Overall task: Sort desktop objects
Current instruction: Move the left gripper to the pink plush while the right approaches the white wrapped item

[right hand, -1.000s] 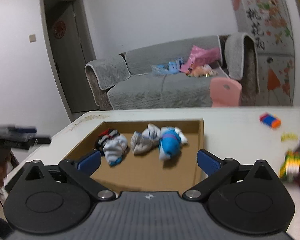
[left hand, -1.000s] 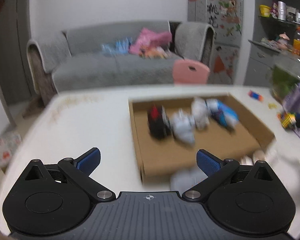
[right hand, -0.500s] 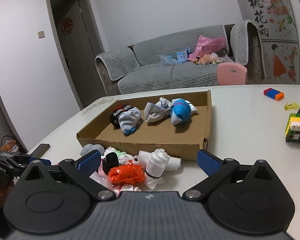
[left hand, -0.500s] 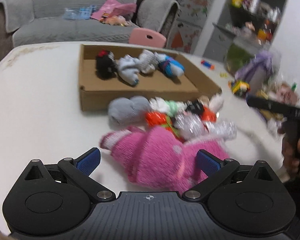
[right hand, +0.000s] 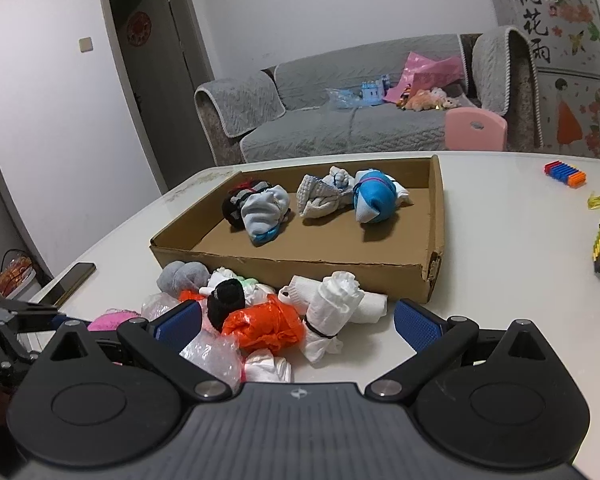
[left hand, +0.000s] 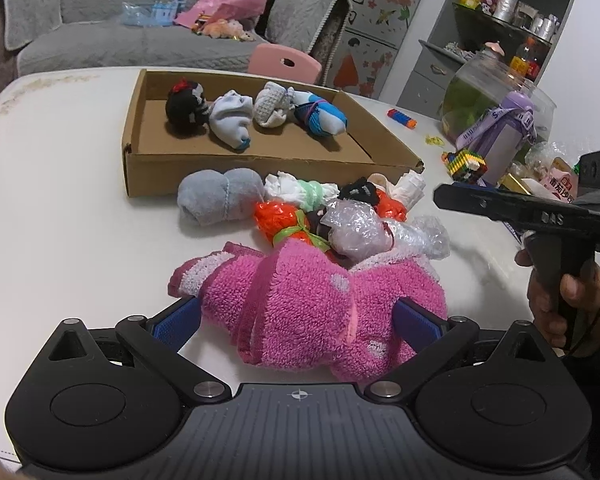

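Both tongs are spread: the left tongs (left hand: 298,318) straddle a pink towel (left hand: 312,304); the right tongs (right hand: 298,322) are held over an orange bag (right hand: 266,326).

Cardboard tray (left hand: 236,168) on desk (left hand: 60,208), four rolled socks (left hand: 236,118) in a row toward its far side. Heap of loose bundles (left hand: 300,208) just before the tray's near wall. Fluffy towel bundle (left hand: 312,312) nearest, between the left hand-held gripper (left hand: 298,318) fingers. Block toys (right hand: 564,174) right of tray. Sofa (right hand: 360,128) behind desk.
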